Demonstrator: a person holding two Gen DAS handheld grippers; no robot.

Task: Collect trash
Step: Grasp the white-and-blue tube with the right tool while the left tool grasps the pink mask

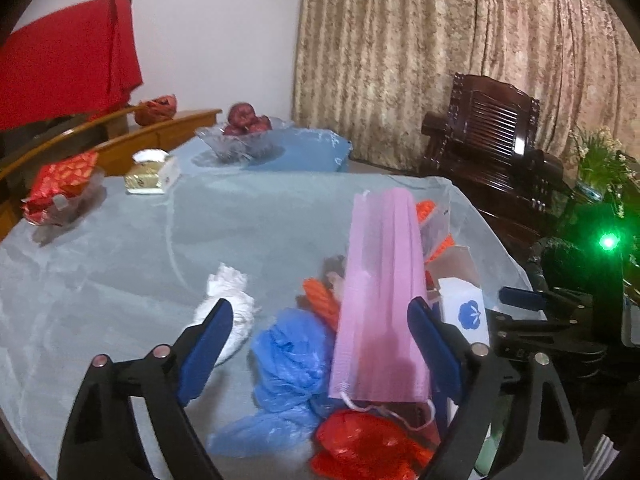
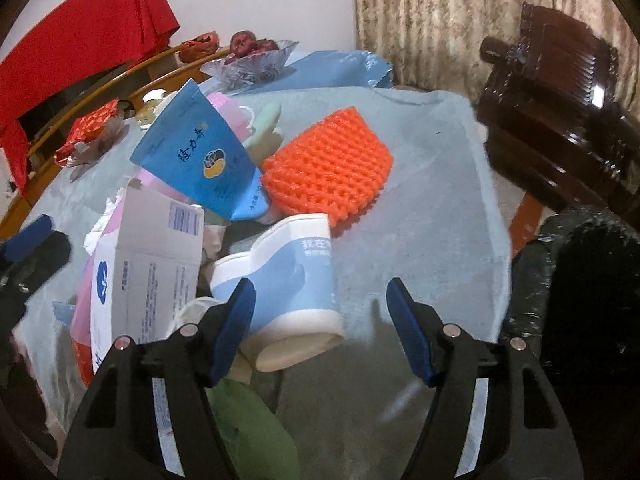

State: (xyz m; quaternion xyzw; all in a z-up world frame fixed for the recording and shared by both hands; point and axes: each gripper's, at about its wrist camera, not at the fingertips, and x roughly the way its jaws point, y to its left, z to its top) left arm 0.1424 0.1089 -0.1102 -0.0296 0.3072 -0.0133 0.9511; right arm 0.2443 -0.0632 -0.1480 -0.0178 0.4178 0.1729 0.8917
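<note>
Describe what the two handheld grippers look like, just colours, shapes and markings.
Both match: the left gripper and right gripper have black, angular plastic frames forking into two arms, each tipped with a flat blue pad. Round silver bolt heads sit on the arms. The right one has white labels on its inner faces.

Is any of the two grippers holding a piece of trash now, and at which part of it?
Nothing is held. The left gripper straddles the pink mask and the right gripper the paper cup, pads not pressing.

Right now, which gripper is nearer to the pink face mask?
Left. The left gripper has the pink face mask between its open fingers. The right gripper is over a blue and white paper cup on the pile's far side.
</note>
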